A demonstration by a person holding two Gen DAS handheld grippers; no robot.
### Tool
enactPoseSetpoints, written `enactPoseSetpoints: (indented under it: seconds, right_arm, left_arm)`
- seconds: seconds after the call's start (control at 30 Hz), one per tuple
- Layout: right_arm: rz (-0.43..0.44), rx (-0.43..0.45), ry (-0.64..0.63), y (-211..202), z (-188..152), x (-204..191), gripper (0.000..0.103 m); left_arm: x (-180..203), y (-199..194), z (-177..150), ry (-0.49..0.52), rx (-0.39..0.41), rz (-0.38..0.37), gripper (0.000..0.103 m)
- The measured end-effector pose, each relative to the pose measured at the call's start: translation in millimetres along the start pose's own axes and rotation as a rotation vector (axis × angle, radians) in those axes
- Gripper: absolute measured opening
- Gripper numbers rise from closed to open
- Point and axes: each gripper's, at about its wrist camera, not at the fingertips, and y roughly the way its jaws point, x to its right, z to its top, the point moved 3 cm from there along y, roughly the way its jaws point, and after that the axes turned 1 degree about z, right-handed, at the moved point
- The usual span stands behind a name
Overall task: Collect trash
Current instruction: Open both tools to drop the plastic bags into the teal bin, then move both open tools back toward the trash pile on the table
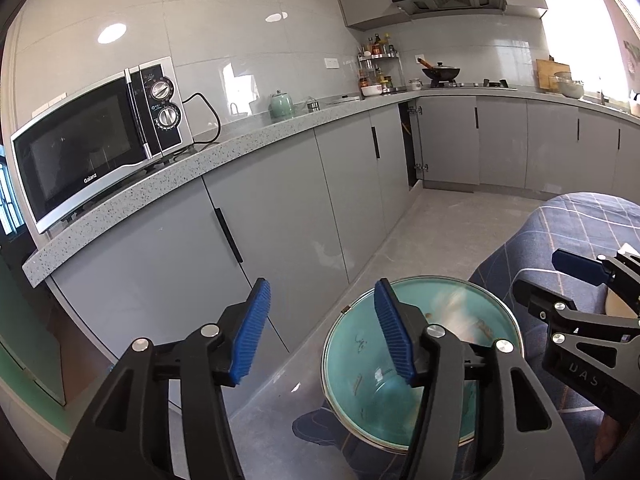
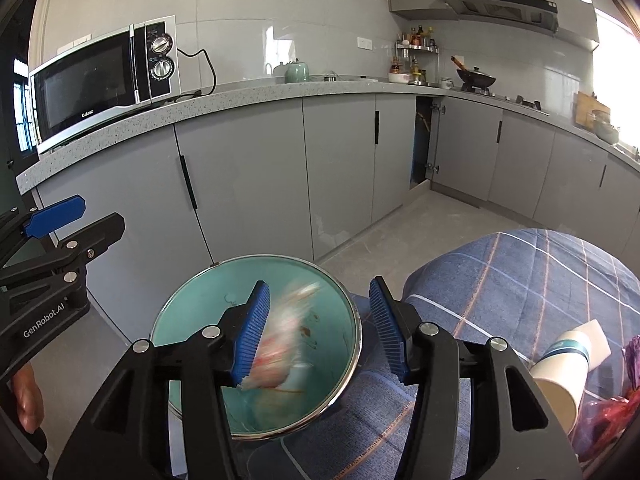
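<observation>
Trash (image 2: 280, 340), blurred, over the bin's rim (image 2: 354, 344); both grippers' jaws spread, nothing pinched.

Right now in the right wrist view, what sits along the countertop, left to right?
Microwave → green jar → white bowl → spice rack → wok → cutting board → glass bowl.

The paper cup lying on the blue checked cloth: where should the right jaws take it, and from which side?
Grip the paper cup across its mid-body, below the teal band, coming down from above. It lies on its side on the checked cloth, so the round wall faces up. The right gripper stands open beside it. Squeeze lightly; paper walls probably crush.
</observation>
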Motion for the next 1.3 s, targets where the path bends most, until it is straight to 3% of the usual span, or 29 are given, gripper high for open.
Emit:
enactPoseSetpoints:
  seconds: [0.3,0.93,1.3]
  right_arm:
    - [-0.007,0.006,0.019,-9,-5,5,0.055]
    - [-0.036,0.071,0.038,-67,-7,19,0.056]
    - [-0.122,0.125,0.061,-136,-20,55,0.059]
  left_arm:
    - [1,-1,0,0.002,0.003,0.015,0.073]
    - [15,-24,4,0.046,0.041,0.005,0.080]
    - [16,-37,16,0.045,0.074,0.023,0.081]
